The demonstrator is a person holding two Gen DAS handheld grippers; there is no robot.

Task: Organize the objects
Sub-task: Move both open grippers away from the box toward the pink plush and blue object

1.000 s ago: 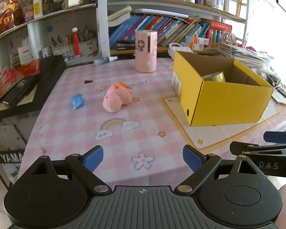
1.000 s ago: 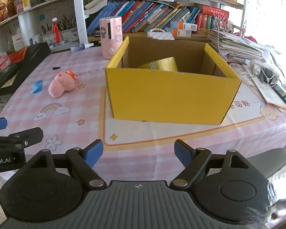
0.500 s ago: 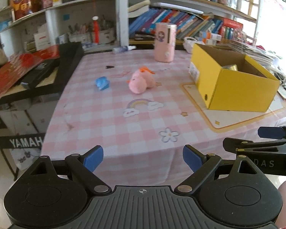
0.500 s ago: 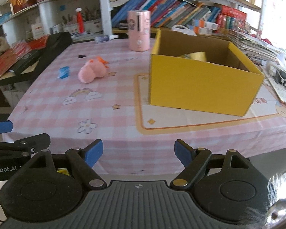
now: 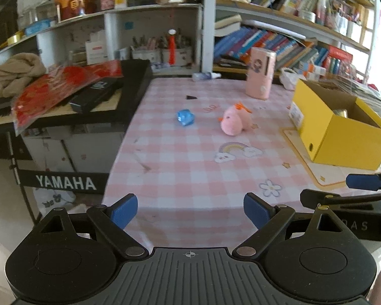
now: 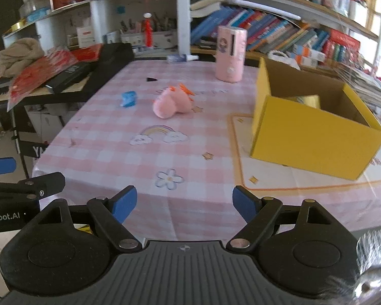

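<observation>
At the near table edge, we hold both grippers spread and empty.
Approach step, we judge: the pink plush toy point(image 6: 171, 103) lies mid-table, left of the open yellow cardboard box point(image 6: 315, 137); next, reach forward and close the right gripper point(image 6: 183, 204) or left gripper point(image 5: 190, 212) on it.

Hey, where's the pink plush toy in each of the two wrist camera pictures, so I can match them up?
Left wrist view: the pink plush toy lies right of centre, in the upper half, on the checked cloth between the blue object and the yellow box.
Right wrist view: the toy lies left of centre, in the upper half, again between the blue object and the box.
Shared landmark: the rainbow print just in front of the toy.
</observation>
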